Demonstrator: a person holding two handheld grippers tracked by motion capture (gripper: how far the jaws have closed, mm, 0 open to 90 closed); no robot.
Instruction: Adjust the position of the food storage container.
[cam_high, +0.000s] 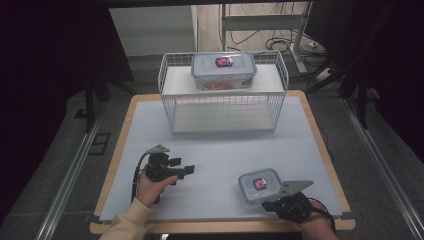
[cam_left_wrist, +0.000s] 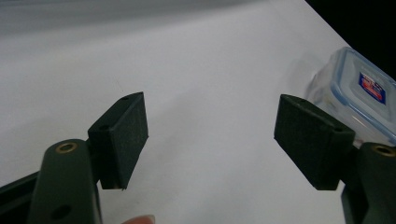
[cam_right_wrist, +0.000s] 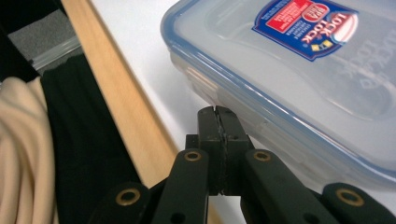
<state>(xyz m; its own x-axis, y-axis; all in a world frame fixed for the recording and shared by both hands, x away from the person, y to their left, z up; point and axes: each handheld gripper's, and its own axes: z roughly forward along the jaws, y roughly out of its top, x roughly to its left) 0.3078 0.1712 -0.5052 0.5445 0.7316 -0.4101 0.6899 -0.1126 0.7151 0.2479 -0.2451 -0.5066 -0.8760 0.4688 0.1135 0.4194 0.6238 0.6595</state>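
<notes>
Small container: the clear lock-lid box with the blue seal sits flat on the white mat at your near right, lid on, close to the table's front edge.
Label: its red and blue sticker faces up, so the box is upright.
Right gripper: your right gripper comes in low at the box's near side, pads pressed together with nothing between them, tips just at the wall under the lid rim. My read is that you're set to nudge or pry there, not to grasp.
Left gripper: your left gripper hovers over bare mat, well apart from the box, jaws spread wide and holding nothing. It points toward the box, probably ready to steady it.
Left pads: the pads frame the mat, with the box off behind the right-hand one.
Wire basket: the white wire shelf stands at the far middle of the table.
Large container: a bigger lock-lid box with something orange-red inside rests on the top tier, likely where yours is headed.
Table: the wooden edge runs just beside your right jaws, so mind the drop.
</notes>
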